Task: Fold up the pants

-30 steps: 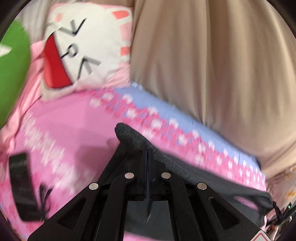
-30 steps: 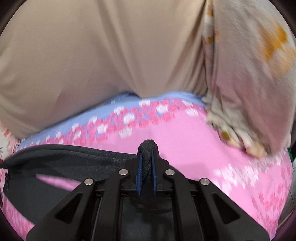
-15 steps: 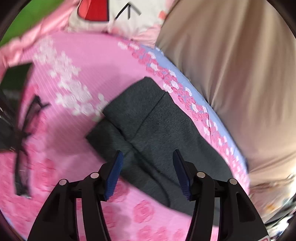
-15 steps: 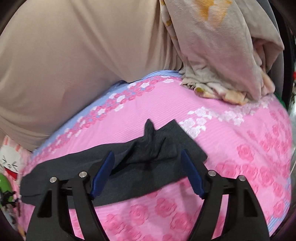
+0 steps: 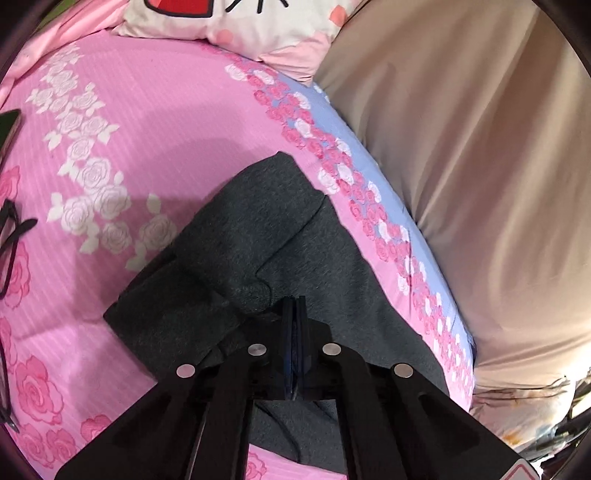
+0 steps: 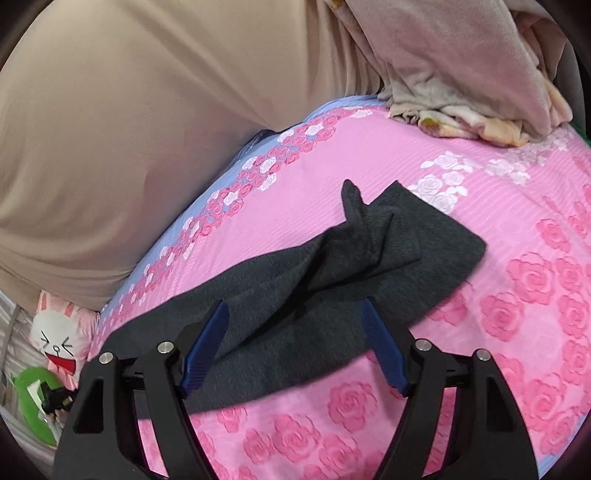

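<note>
Nearest, the left gripper (image 5: 294, 325) has its jaws pressed together, seemingly pinching a fold of the dark grey knit pants (image 5: 258, 240), which lie on the pink rose-print bedsheet (image 5: 155, 110). Farther along, the right gripper (image 6: 295, 328) hovers with jaws apart over the pants' other end, their long axis running between the two.

My closed left gripper (image 5: 294, 314) hides whether it pinches the pants (image 5: 258, 240); frame edge crops the pillow (image 5: 236, 18).

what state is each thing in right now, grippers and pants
left gripper: shut, pinching a fold of the pants
right gripper: open, above the pants, holding nothing
pants: partly folded on the bedsheet, one end bunched up
</note>
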The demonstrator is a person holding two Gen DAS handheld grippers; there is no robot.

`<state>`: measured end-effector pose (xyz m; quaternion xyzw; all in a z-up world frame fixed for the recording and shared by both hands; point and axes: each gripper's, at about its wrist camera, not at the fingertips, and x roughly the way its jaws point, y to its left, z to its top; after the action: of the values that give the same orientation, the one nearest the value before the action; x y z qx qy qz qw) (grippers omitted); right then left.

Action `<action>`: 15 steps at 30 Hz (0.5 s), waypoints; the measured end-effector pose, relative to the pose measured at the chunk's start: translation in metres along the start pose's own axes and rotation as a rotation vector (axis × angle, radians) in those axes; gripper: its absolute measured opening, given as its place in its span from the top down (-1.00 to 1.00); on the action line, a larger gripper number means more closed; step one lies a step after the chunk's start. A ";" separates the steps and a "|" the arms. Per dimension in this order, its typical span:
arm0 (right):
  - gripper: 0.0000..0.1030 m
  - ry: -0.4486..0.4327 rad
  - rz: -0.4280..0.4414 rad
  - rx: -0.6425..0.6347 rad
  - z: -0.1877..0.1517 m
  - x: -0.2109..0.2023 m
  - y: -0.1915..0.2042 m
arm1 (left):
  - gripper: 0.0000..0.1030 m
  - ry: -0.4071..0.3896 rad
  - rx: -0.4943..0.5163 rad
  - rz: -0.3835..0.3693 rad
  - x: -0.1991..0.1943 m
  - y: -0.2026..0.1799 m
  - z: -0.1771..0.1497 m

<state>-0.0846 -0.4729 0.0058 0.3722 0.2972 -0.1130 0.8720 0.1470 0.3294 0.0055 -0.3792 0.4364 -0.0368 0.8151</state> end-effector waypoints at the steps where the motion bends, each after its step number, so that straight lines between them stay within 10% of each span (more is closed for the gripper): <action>1: -0.39 0.003 0.008 0.019 0.006 0.008 0.001 | 1.00 -0.002 0.008 0.006 -0.002 -0.002 0.001; 3: -0.24 0.008 -0.030 0.031 0.016 0.023 0.002 | 1.00 -0.020 0.037 0.012 -0.009 -0.009 0.004; 5: 0.99 0.029 -0.099 0.024 0.028 0.041 0.002 | 1.00 -0.033 0.055 0.002 -0.017 -0.016 0.008; 10: 1.00 -0.139 0.099 -0.017 0.038 -0.020 0.015 | 1.00 -0.025 0.095 -0.014 -0.055 -0.023 0.010; 15: 0.99 0.033 -0.042 0.020 0.002 0.001 -0.039 | 1.00 0.065 0.134 0.145 -0.033 0.007 -0.010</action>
<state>-0.0999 -0.5015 -0.0165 0.3765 0.3179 -0.1279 0.8607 0.1169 0.3416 0.0201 -0.2899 0.4855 -0.0194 0.8245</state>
